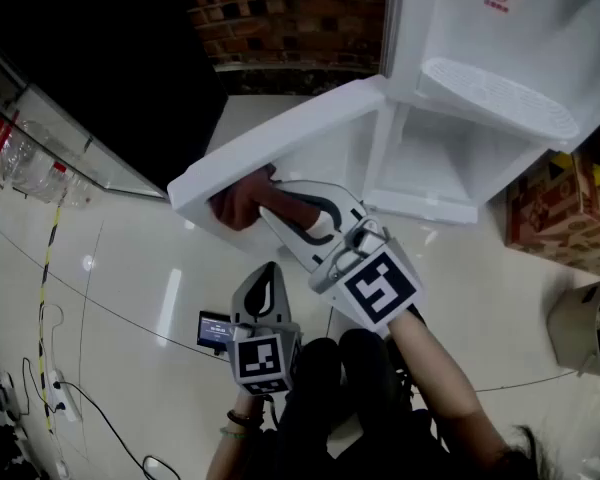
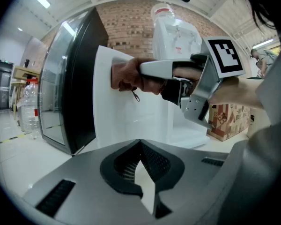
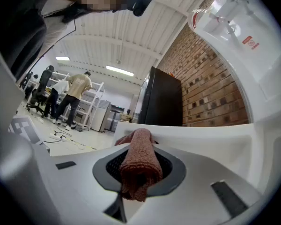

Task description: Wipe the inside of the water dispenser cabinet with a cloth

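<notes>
A white water dispenser (image 1: 500, 58) stands with its lower cabinet (image 1: 435, 168) open and the white cabinet door (image 1: 280, 143) swung out to the left. My right gripper (image 1: 270, 208) is shut on a reddish-brown cloth (image 1: 242, 200) and presses it against the door's inner face. The cloth (image 3: 139, 165) fills the right gripper view, clamped between the jaws. In the left gripper view the cloth (image 2: 126, 76) lies on the door (image 2: 131, 107). My left gripper (image 1: 264, 290) hangs lower, away from the door, shut with nothing in it.
A black glass-fronted cabinet (image 2: 70, 93) stands left of the door. Cardboard boxes (image 1: 565, 208) sit right of the dispenser. Water bottles (image 1: 30, 163) and cables (image 1: 60, 398) lie on the pale floor at left. A brick wall (image 1: 280, 13) is behind. People stand far off (image 3: 75, 97).
</notes>
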A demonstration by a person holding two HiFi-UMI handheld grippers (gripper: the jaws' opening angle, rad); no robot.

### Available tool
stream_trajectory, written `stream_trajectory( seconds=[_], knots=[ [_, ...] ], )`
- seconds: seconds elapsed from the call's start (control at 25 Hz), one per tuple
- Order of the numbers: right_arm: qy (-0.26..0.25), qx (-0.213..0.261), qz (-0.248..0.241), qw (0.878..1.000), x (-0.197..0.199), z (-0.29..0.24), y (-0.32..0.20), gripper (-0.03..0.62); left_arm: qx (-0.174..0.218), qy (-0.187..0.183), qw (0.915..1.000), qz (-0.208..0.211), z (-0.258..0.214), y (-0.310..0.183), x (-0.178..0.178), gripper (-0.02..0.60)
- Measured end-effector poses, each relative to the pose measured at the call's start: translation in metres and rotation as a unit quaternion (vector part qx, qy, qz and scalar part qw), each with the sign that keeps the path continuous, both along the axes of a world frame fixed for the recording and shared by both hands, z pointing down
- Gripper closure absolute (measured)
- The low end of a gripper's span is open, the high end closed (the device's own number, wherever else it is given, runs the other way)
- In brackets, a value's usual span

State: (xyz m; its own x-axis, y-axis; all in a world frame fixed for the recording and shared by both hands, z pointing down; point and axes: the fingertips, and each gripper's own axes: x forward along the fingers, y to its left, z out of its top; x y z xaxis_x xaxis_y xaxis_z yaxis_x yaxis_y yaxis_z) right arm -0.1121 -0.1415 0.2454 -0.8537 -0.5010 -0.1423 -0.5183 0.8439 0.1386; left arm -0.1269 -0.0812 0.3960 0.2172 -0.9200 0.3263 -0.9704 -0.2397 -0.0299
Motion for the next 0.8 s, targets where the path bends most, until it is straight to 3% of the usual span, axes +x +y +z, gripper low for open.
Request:
stream_trajectory(
  seconds=[0.12, 0.32, 0.44, 0.56, 0.8],
  knots=[
    [-0.006, -0.029, 0.059, 0.998, 0.038, 0.009, -0.027, 0.516, 0.003, -0.006, 1.0, 0.004, -0.001, 0.001, 0.0, 0.58],
    [-0.006, -0.013, 0.177, 0.984, 0.13, 0.018, -0.076, 0.516, -0.005, 0.0, 1.0, 0.001, -0.002, 0.003, -0.001, 0.58],
    [-0.004, -0.027, 0.213, 0.977, 0.162, 0.023, -0.086, 0.516, -0.003, -0.004, 1.0, -0.001, -0.001, 0.004, -0.003, 0.58],
    [0.003, -0.023, 0.201, 0.979, 0.157, 0.023, -0.079, 0.516, -0.006, 0.003, 1.0, -0.002, -0.002, 0.004, -0.001, 0.58],
    [0.016, -0.015, 0.081, 0.996, 0.075, 0.026, -0.023, 0.516, -0.006, 0.0, 1.0, -0.004, 0.002, 0.004, -0.002, 0.58]
  ],
)
